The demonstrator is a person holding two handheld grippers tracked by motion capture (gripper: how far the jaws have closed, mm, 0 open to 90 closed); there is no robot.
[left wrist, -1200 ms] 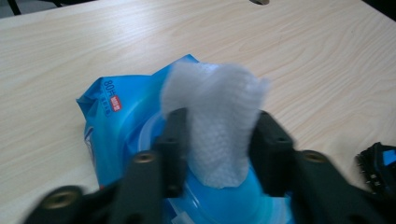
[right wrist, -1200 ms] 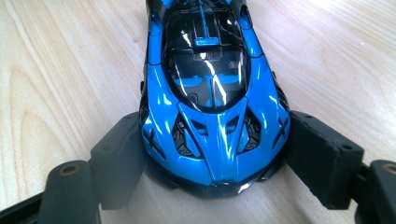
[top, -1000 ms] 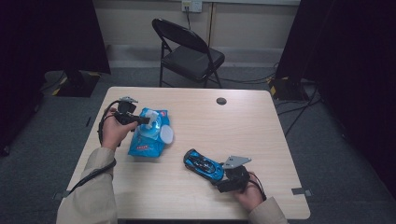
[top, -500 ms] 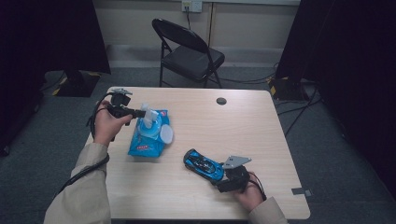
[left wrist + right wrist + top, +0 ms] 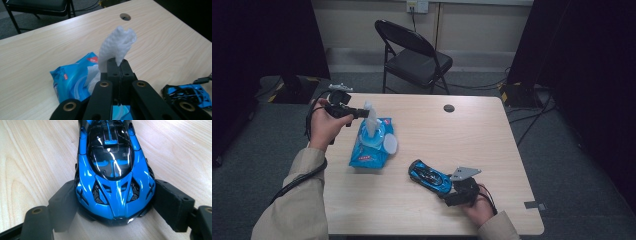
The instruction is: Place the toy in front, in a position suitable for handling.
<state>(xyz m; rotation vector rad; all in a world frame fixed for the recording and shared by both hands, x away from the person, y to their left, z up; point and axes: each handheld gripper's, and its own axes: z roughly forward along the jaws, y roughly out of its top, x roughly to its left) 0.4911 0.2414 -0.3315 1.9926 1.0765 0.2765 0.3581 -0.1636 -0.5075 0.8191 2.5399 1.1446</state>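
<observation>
A blue wet-wipe pack (image 5: pixel 371 147) lies on the left half of the wooden table (image 5: pixel 482 135). My left gripper (image 5: pixel 366 113) hovers above it, shut on a white wipe (image 5: pixel 371 122) that stretches up out of the pack's opening. In the left gripper view the wipe (image 5: pixel 116 46) sticks up past the closed jaws of the left gripper (image 5: pixel 119 65), with the pack (image 5: pixel 71 77) below. A blue toy car (image 5: pixel 429 176) rests near the front edge. My right gripper (image 5: pixel 448 188) is shut on its rear. In the right gripper view its pads press both flanks of the car (image 5: pixel 112 170).
A black folding chair (image 5: pixel 412 55) stands behind the table. A dark round hole (image 5: pixel 449 108) sits near the table's far edge. Cables and dark curtains line the floor at right. Bare tabletop stretches across the right half.
My left gripper has risen above the pack, drawing the white wipe further out. The right gripper and the car have not moved.
</observation>
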